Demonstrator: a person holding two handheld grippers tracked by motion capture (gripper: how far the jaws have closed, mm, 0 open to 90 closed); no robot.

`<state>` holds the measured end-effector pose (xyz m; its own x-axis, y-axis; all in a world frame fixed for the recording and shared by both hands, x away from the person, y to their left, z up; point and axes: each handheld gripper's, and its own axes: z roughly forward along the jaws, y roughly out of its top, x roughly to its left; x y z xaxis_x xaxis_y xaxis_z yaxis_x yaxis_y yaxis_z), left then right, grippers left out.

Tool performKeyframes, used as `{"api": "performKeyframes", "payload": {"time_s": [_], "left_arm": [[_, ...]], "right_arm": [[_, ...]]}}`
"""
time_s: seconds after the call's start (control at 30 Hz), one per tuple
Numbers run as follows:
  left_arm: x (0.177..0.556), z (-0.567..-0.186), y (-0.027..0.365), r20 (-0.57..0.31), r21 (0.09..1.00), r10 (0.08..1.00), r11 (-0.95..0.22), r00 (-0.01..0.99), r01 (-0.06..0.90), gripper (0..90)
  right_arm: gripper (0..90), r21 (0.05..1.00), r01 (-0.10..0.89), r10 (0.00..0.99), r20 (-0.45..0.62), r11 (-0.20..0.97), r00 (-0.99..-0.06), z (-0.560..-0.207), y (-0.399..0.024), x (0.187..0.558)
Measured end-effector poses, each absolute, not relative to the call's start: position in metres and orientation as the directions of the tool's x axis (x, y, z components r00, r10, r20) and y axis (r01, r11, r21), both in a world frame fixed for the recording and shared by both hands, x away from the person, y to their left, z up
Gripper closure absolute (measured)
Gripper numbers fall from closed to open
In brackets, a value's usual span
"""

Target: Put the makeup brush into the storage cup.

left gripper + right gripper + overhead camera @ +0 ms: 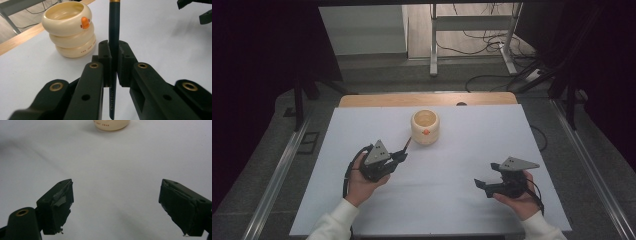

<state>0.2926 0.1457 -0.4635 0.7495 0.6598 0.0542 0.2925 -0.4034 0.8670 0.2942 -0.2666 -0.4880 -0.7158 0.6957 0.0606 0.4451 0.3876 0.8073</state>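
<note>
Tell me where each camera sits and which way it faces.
High view: above the person's side, looking forward and down on the white table; both hands, left gripper, right gripper.
Left gripper view: rides that gripper; jaws shut on a dark pen.
Right gripper view: along open jaws over the table.
All three share the cream duck-marked pot.

You see a glossy cream ribbed ceramic-looking cup [68,30], a smooth dark-blue pen with a brass-coloured band [114,30], matt black plastic jaws, and a matt white table sheet [452,165].
</note>
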Motion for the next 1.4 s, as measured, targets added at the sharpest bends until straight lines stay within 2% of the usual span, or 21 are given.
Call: {"api": "performKeyframes", "payload": {"time_s": [0.4, 1.4], "left_arm": [[0.312, -0.459, 0.145, -0.019, 0.89, 0.667, -0.328, 0.744, 0.317, 83.4], [0.356, -0.442, 0.128, -0.091, 0.898, 0.671, -0.263, 0.735, 0.351, 83.3]], "right_arm": [[13.2, 0.808, 0.448, 0.701, 0.062, 0.383, -0.711, -0.488, -0.267, 0.294], [12.9, 0.799, 0.456, 0.702, 0.06, 0.393, -0.71, -0.49, -0.268, 0.295]]}}
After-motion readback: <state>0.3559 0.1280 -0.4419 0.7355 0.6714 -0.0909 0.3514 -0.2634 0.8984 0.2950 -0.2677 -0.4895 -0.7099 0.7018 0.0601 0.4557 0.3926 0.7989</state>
